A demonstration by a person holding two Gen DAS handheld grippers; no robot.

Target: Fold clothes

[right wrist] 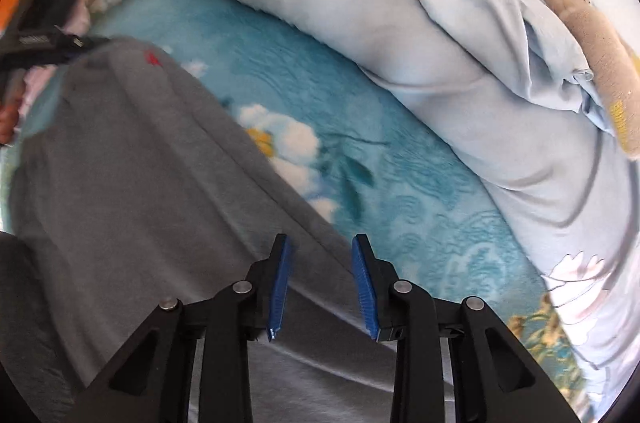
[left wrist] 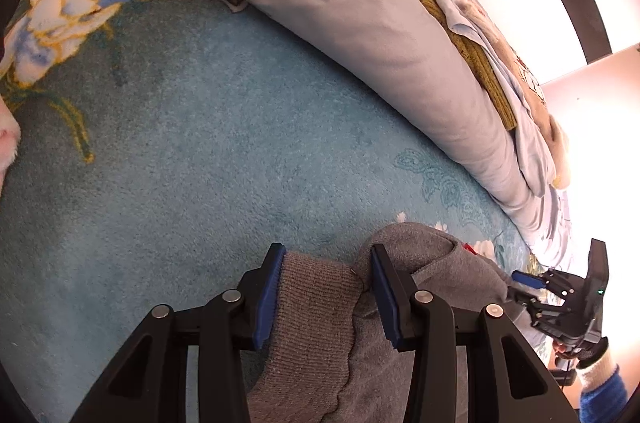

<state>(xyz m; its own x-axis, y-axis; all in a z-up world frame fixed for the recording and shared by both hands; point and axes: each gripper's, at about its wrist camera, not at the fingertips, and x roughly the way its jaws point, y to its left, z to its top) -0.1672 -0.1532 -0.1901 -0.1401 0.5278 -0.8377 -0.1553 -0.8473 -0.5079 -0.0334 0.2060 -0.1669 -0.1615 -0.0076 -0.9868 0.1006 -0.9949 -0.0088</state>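
A grey garment [right wrist: 120, 163] lies spread on the teal floral blanket [right wrist: 400, 183], with a small red mark near its far end. In the left wrist view my left gripper [left wrist: 326, 251] is shut on the garment's ribbed grey edge [left wrist: 312, 303], which fills the gap between both blue pads. The rest of the garment [left wrist: 440, 275] bunches up to the right of it. My right gripper [right wrist: 321, 239] points down over the garment's long side edge. Its jaws stand apart, and the pads do not press the cloth. The right gripper [left wrist: 518, 287] also shows at the left wrist view's right edge.
A rolled pale blue duvet [left wrist: 340, 23] runs along the far side of the blanket [left wrist: 200, 143]. A mustard knit [left wrist: 460, 35] and a beige printed garment [right wrist: 580, 23] lie on the duvet [right wrist: 360, 3]. A hand in a blue and white sleeve [left wrist: 600, 391] holds the right gripper.
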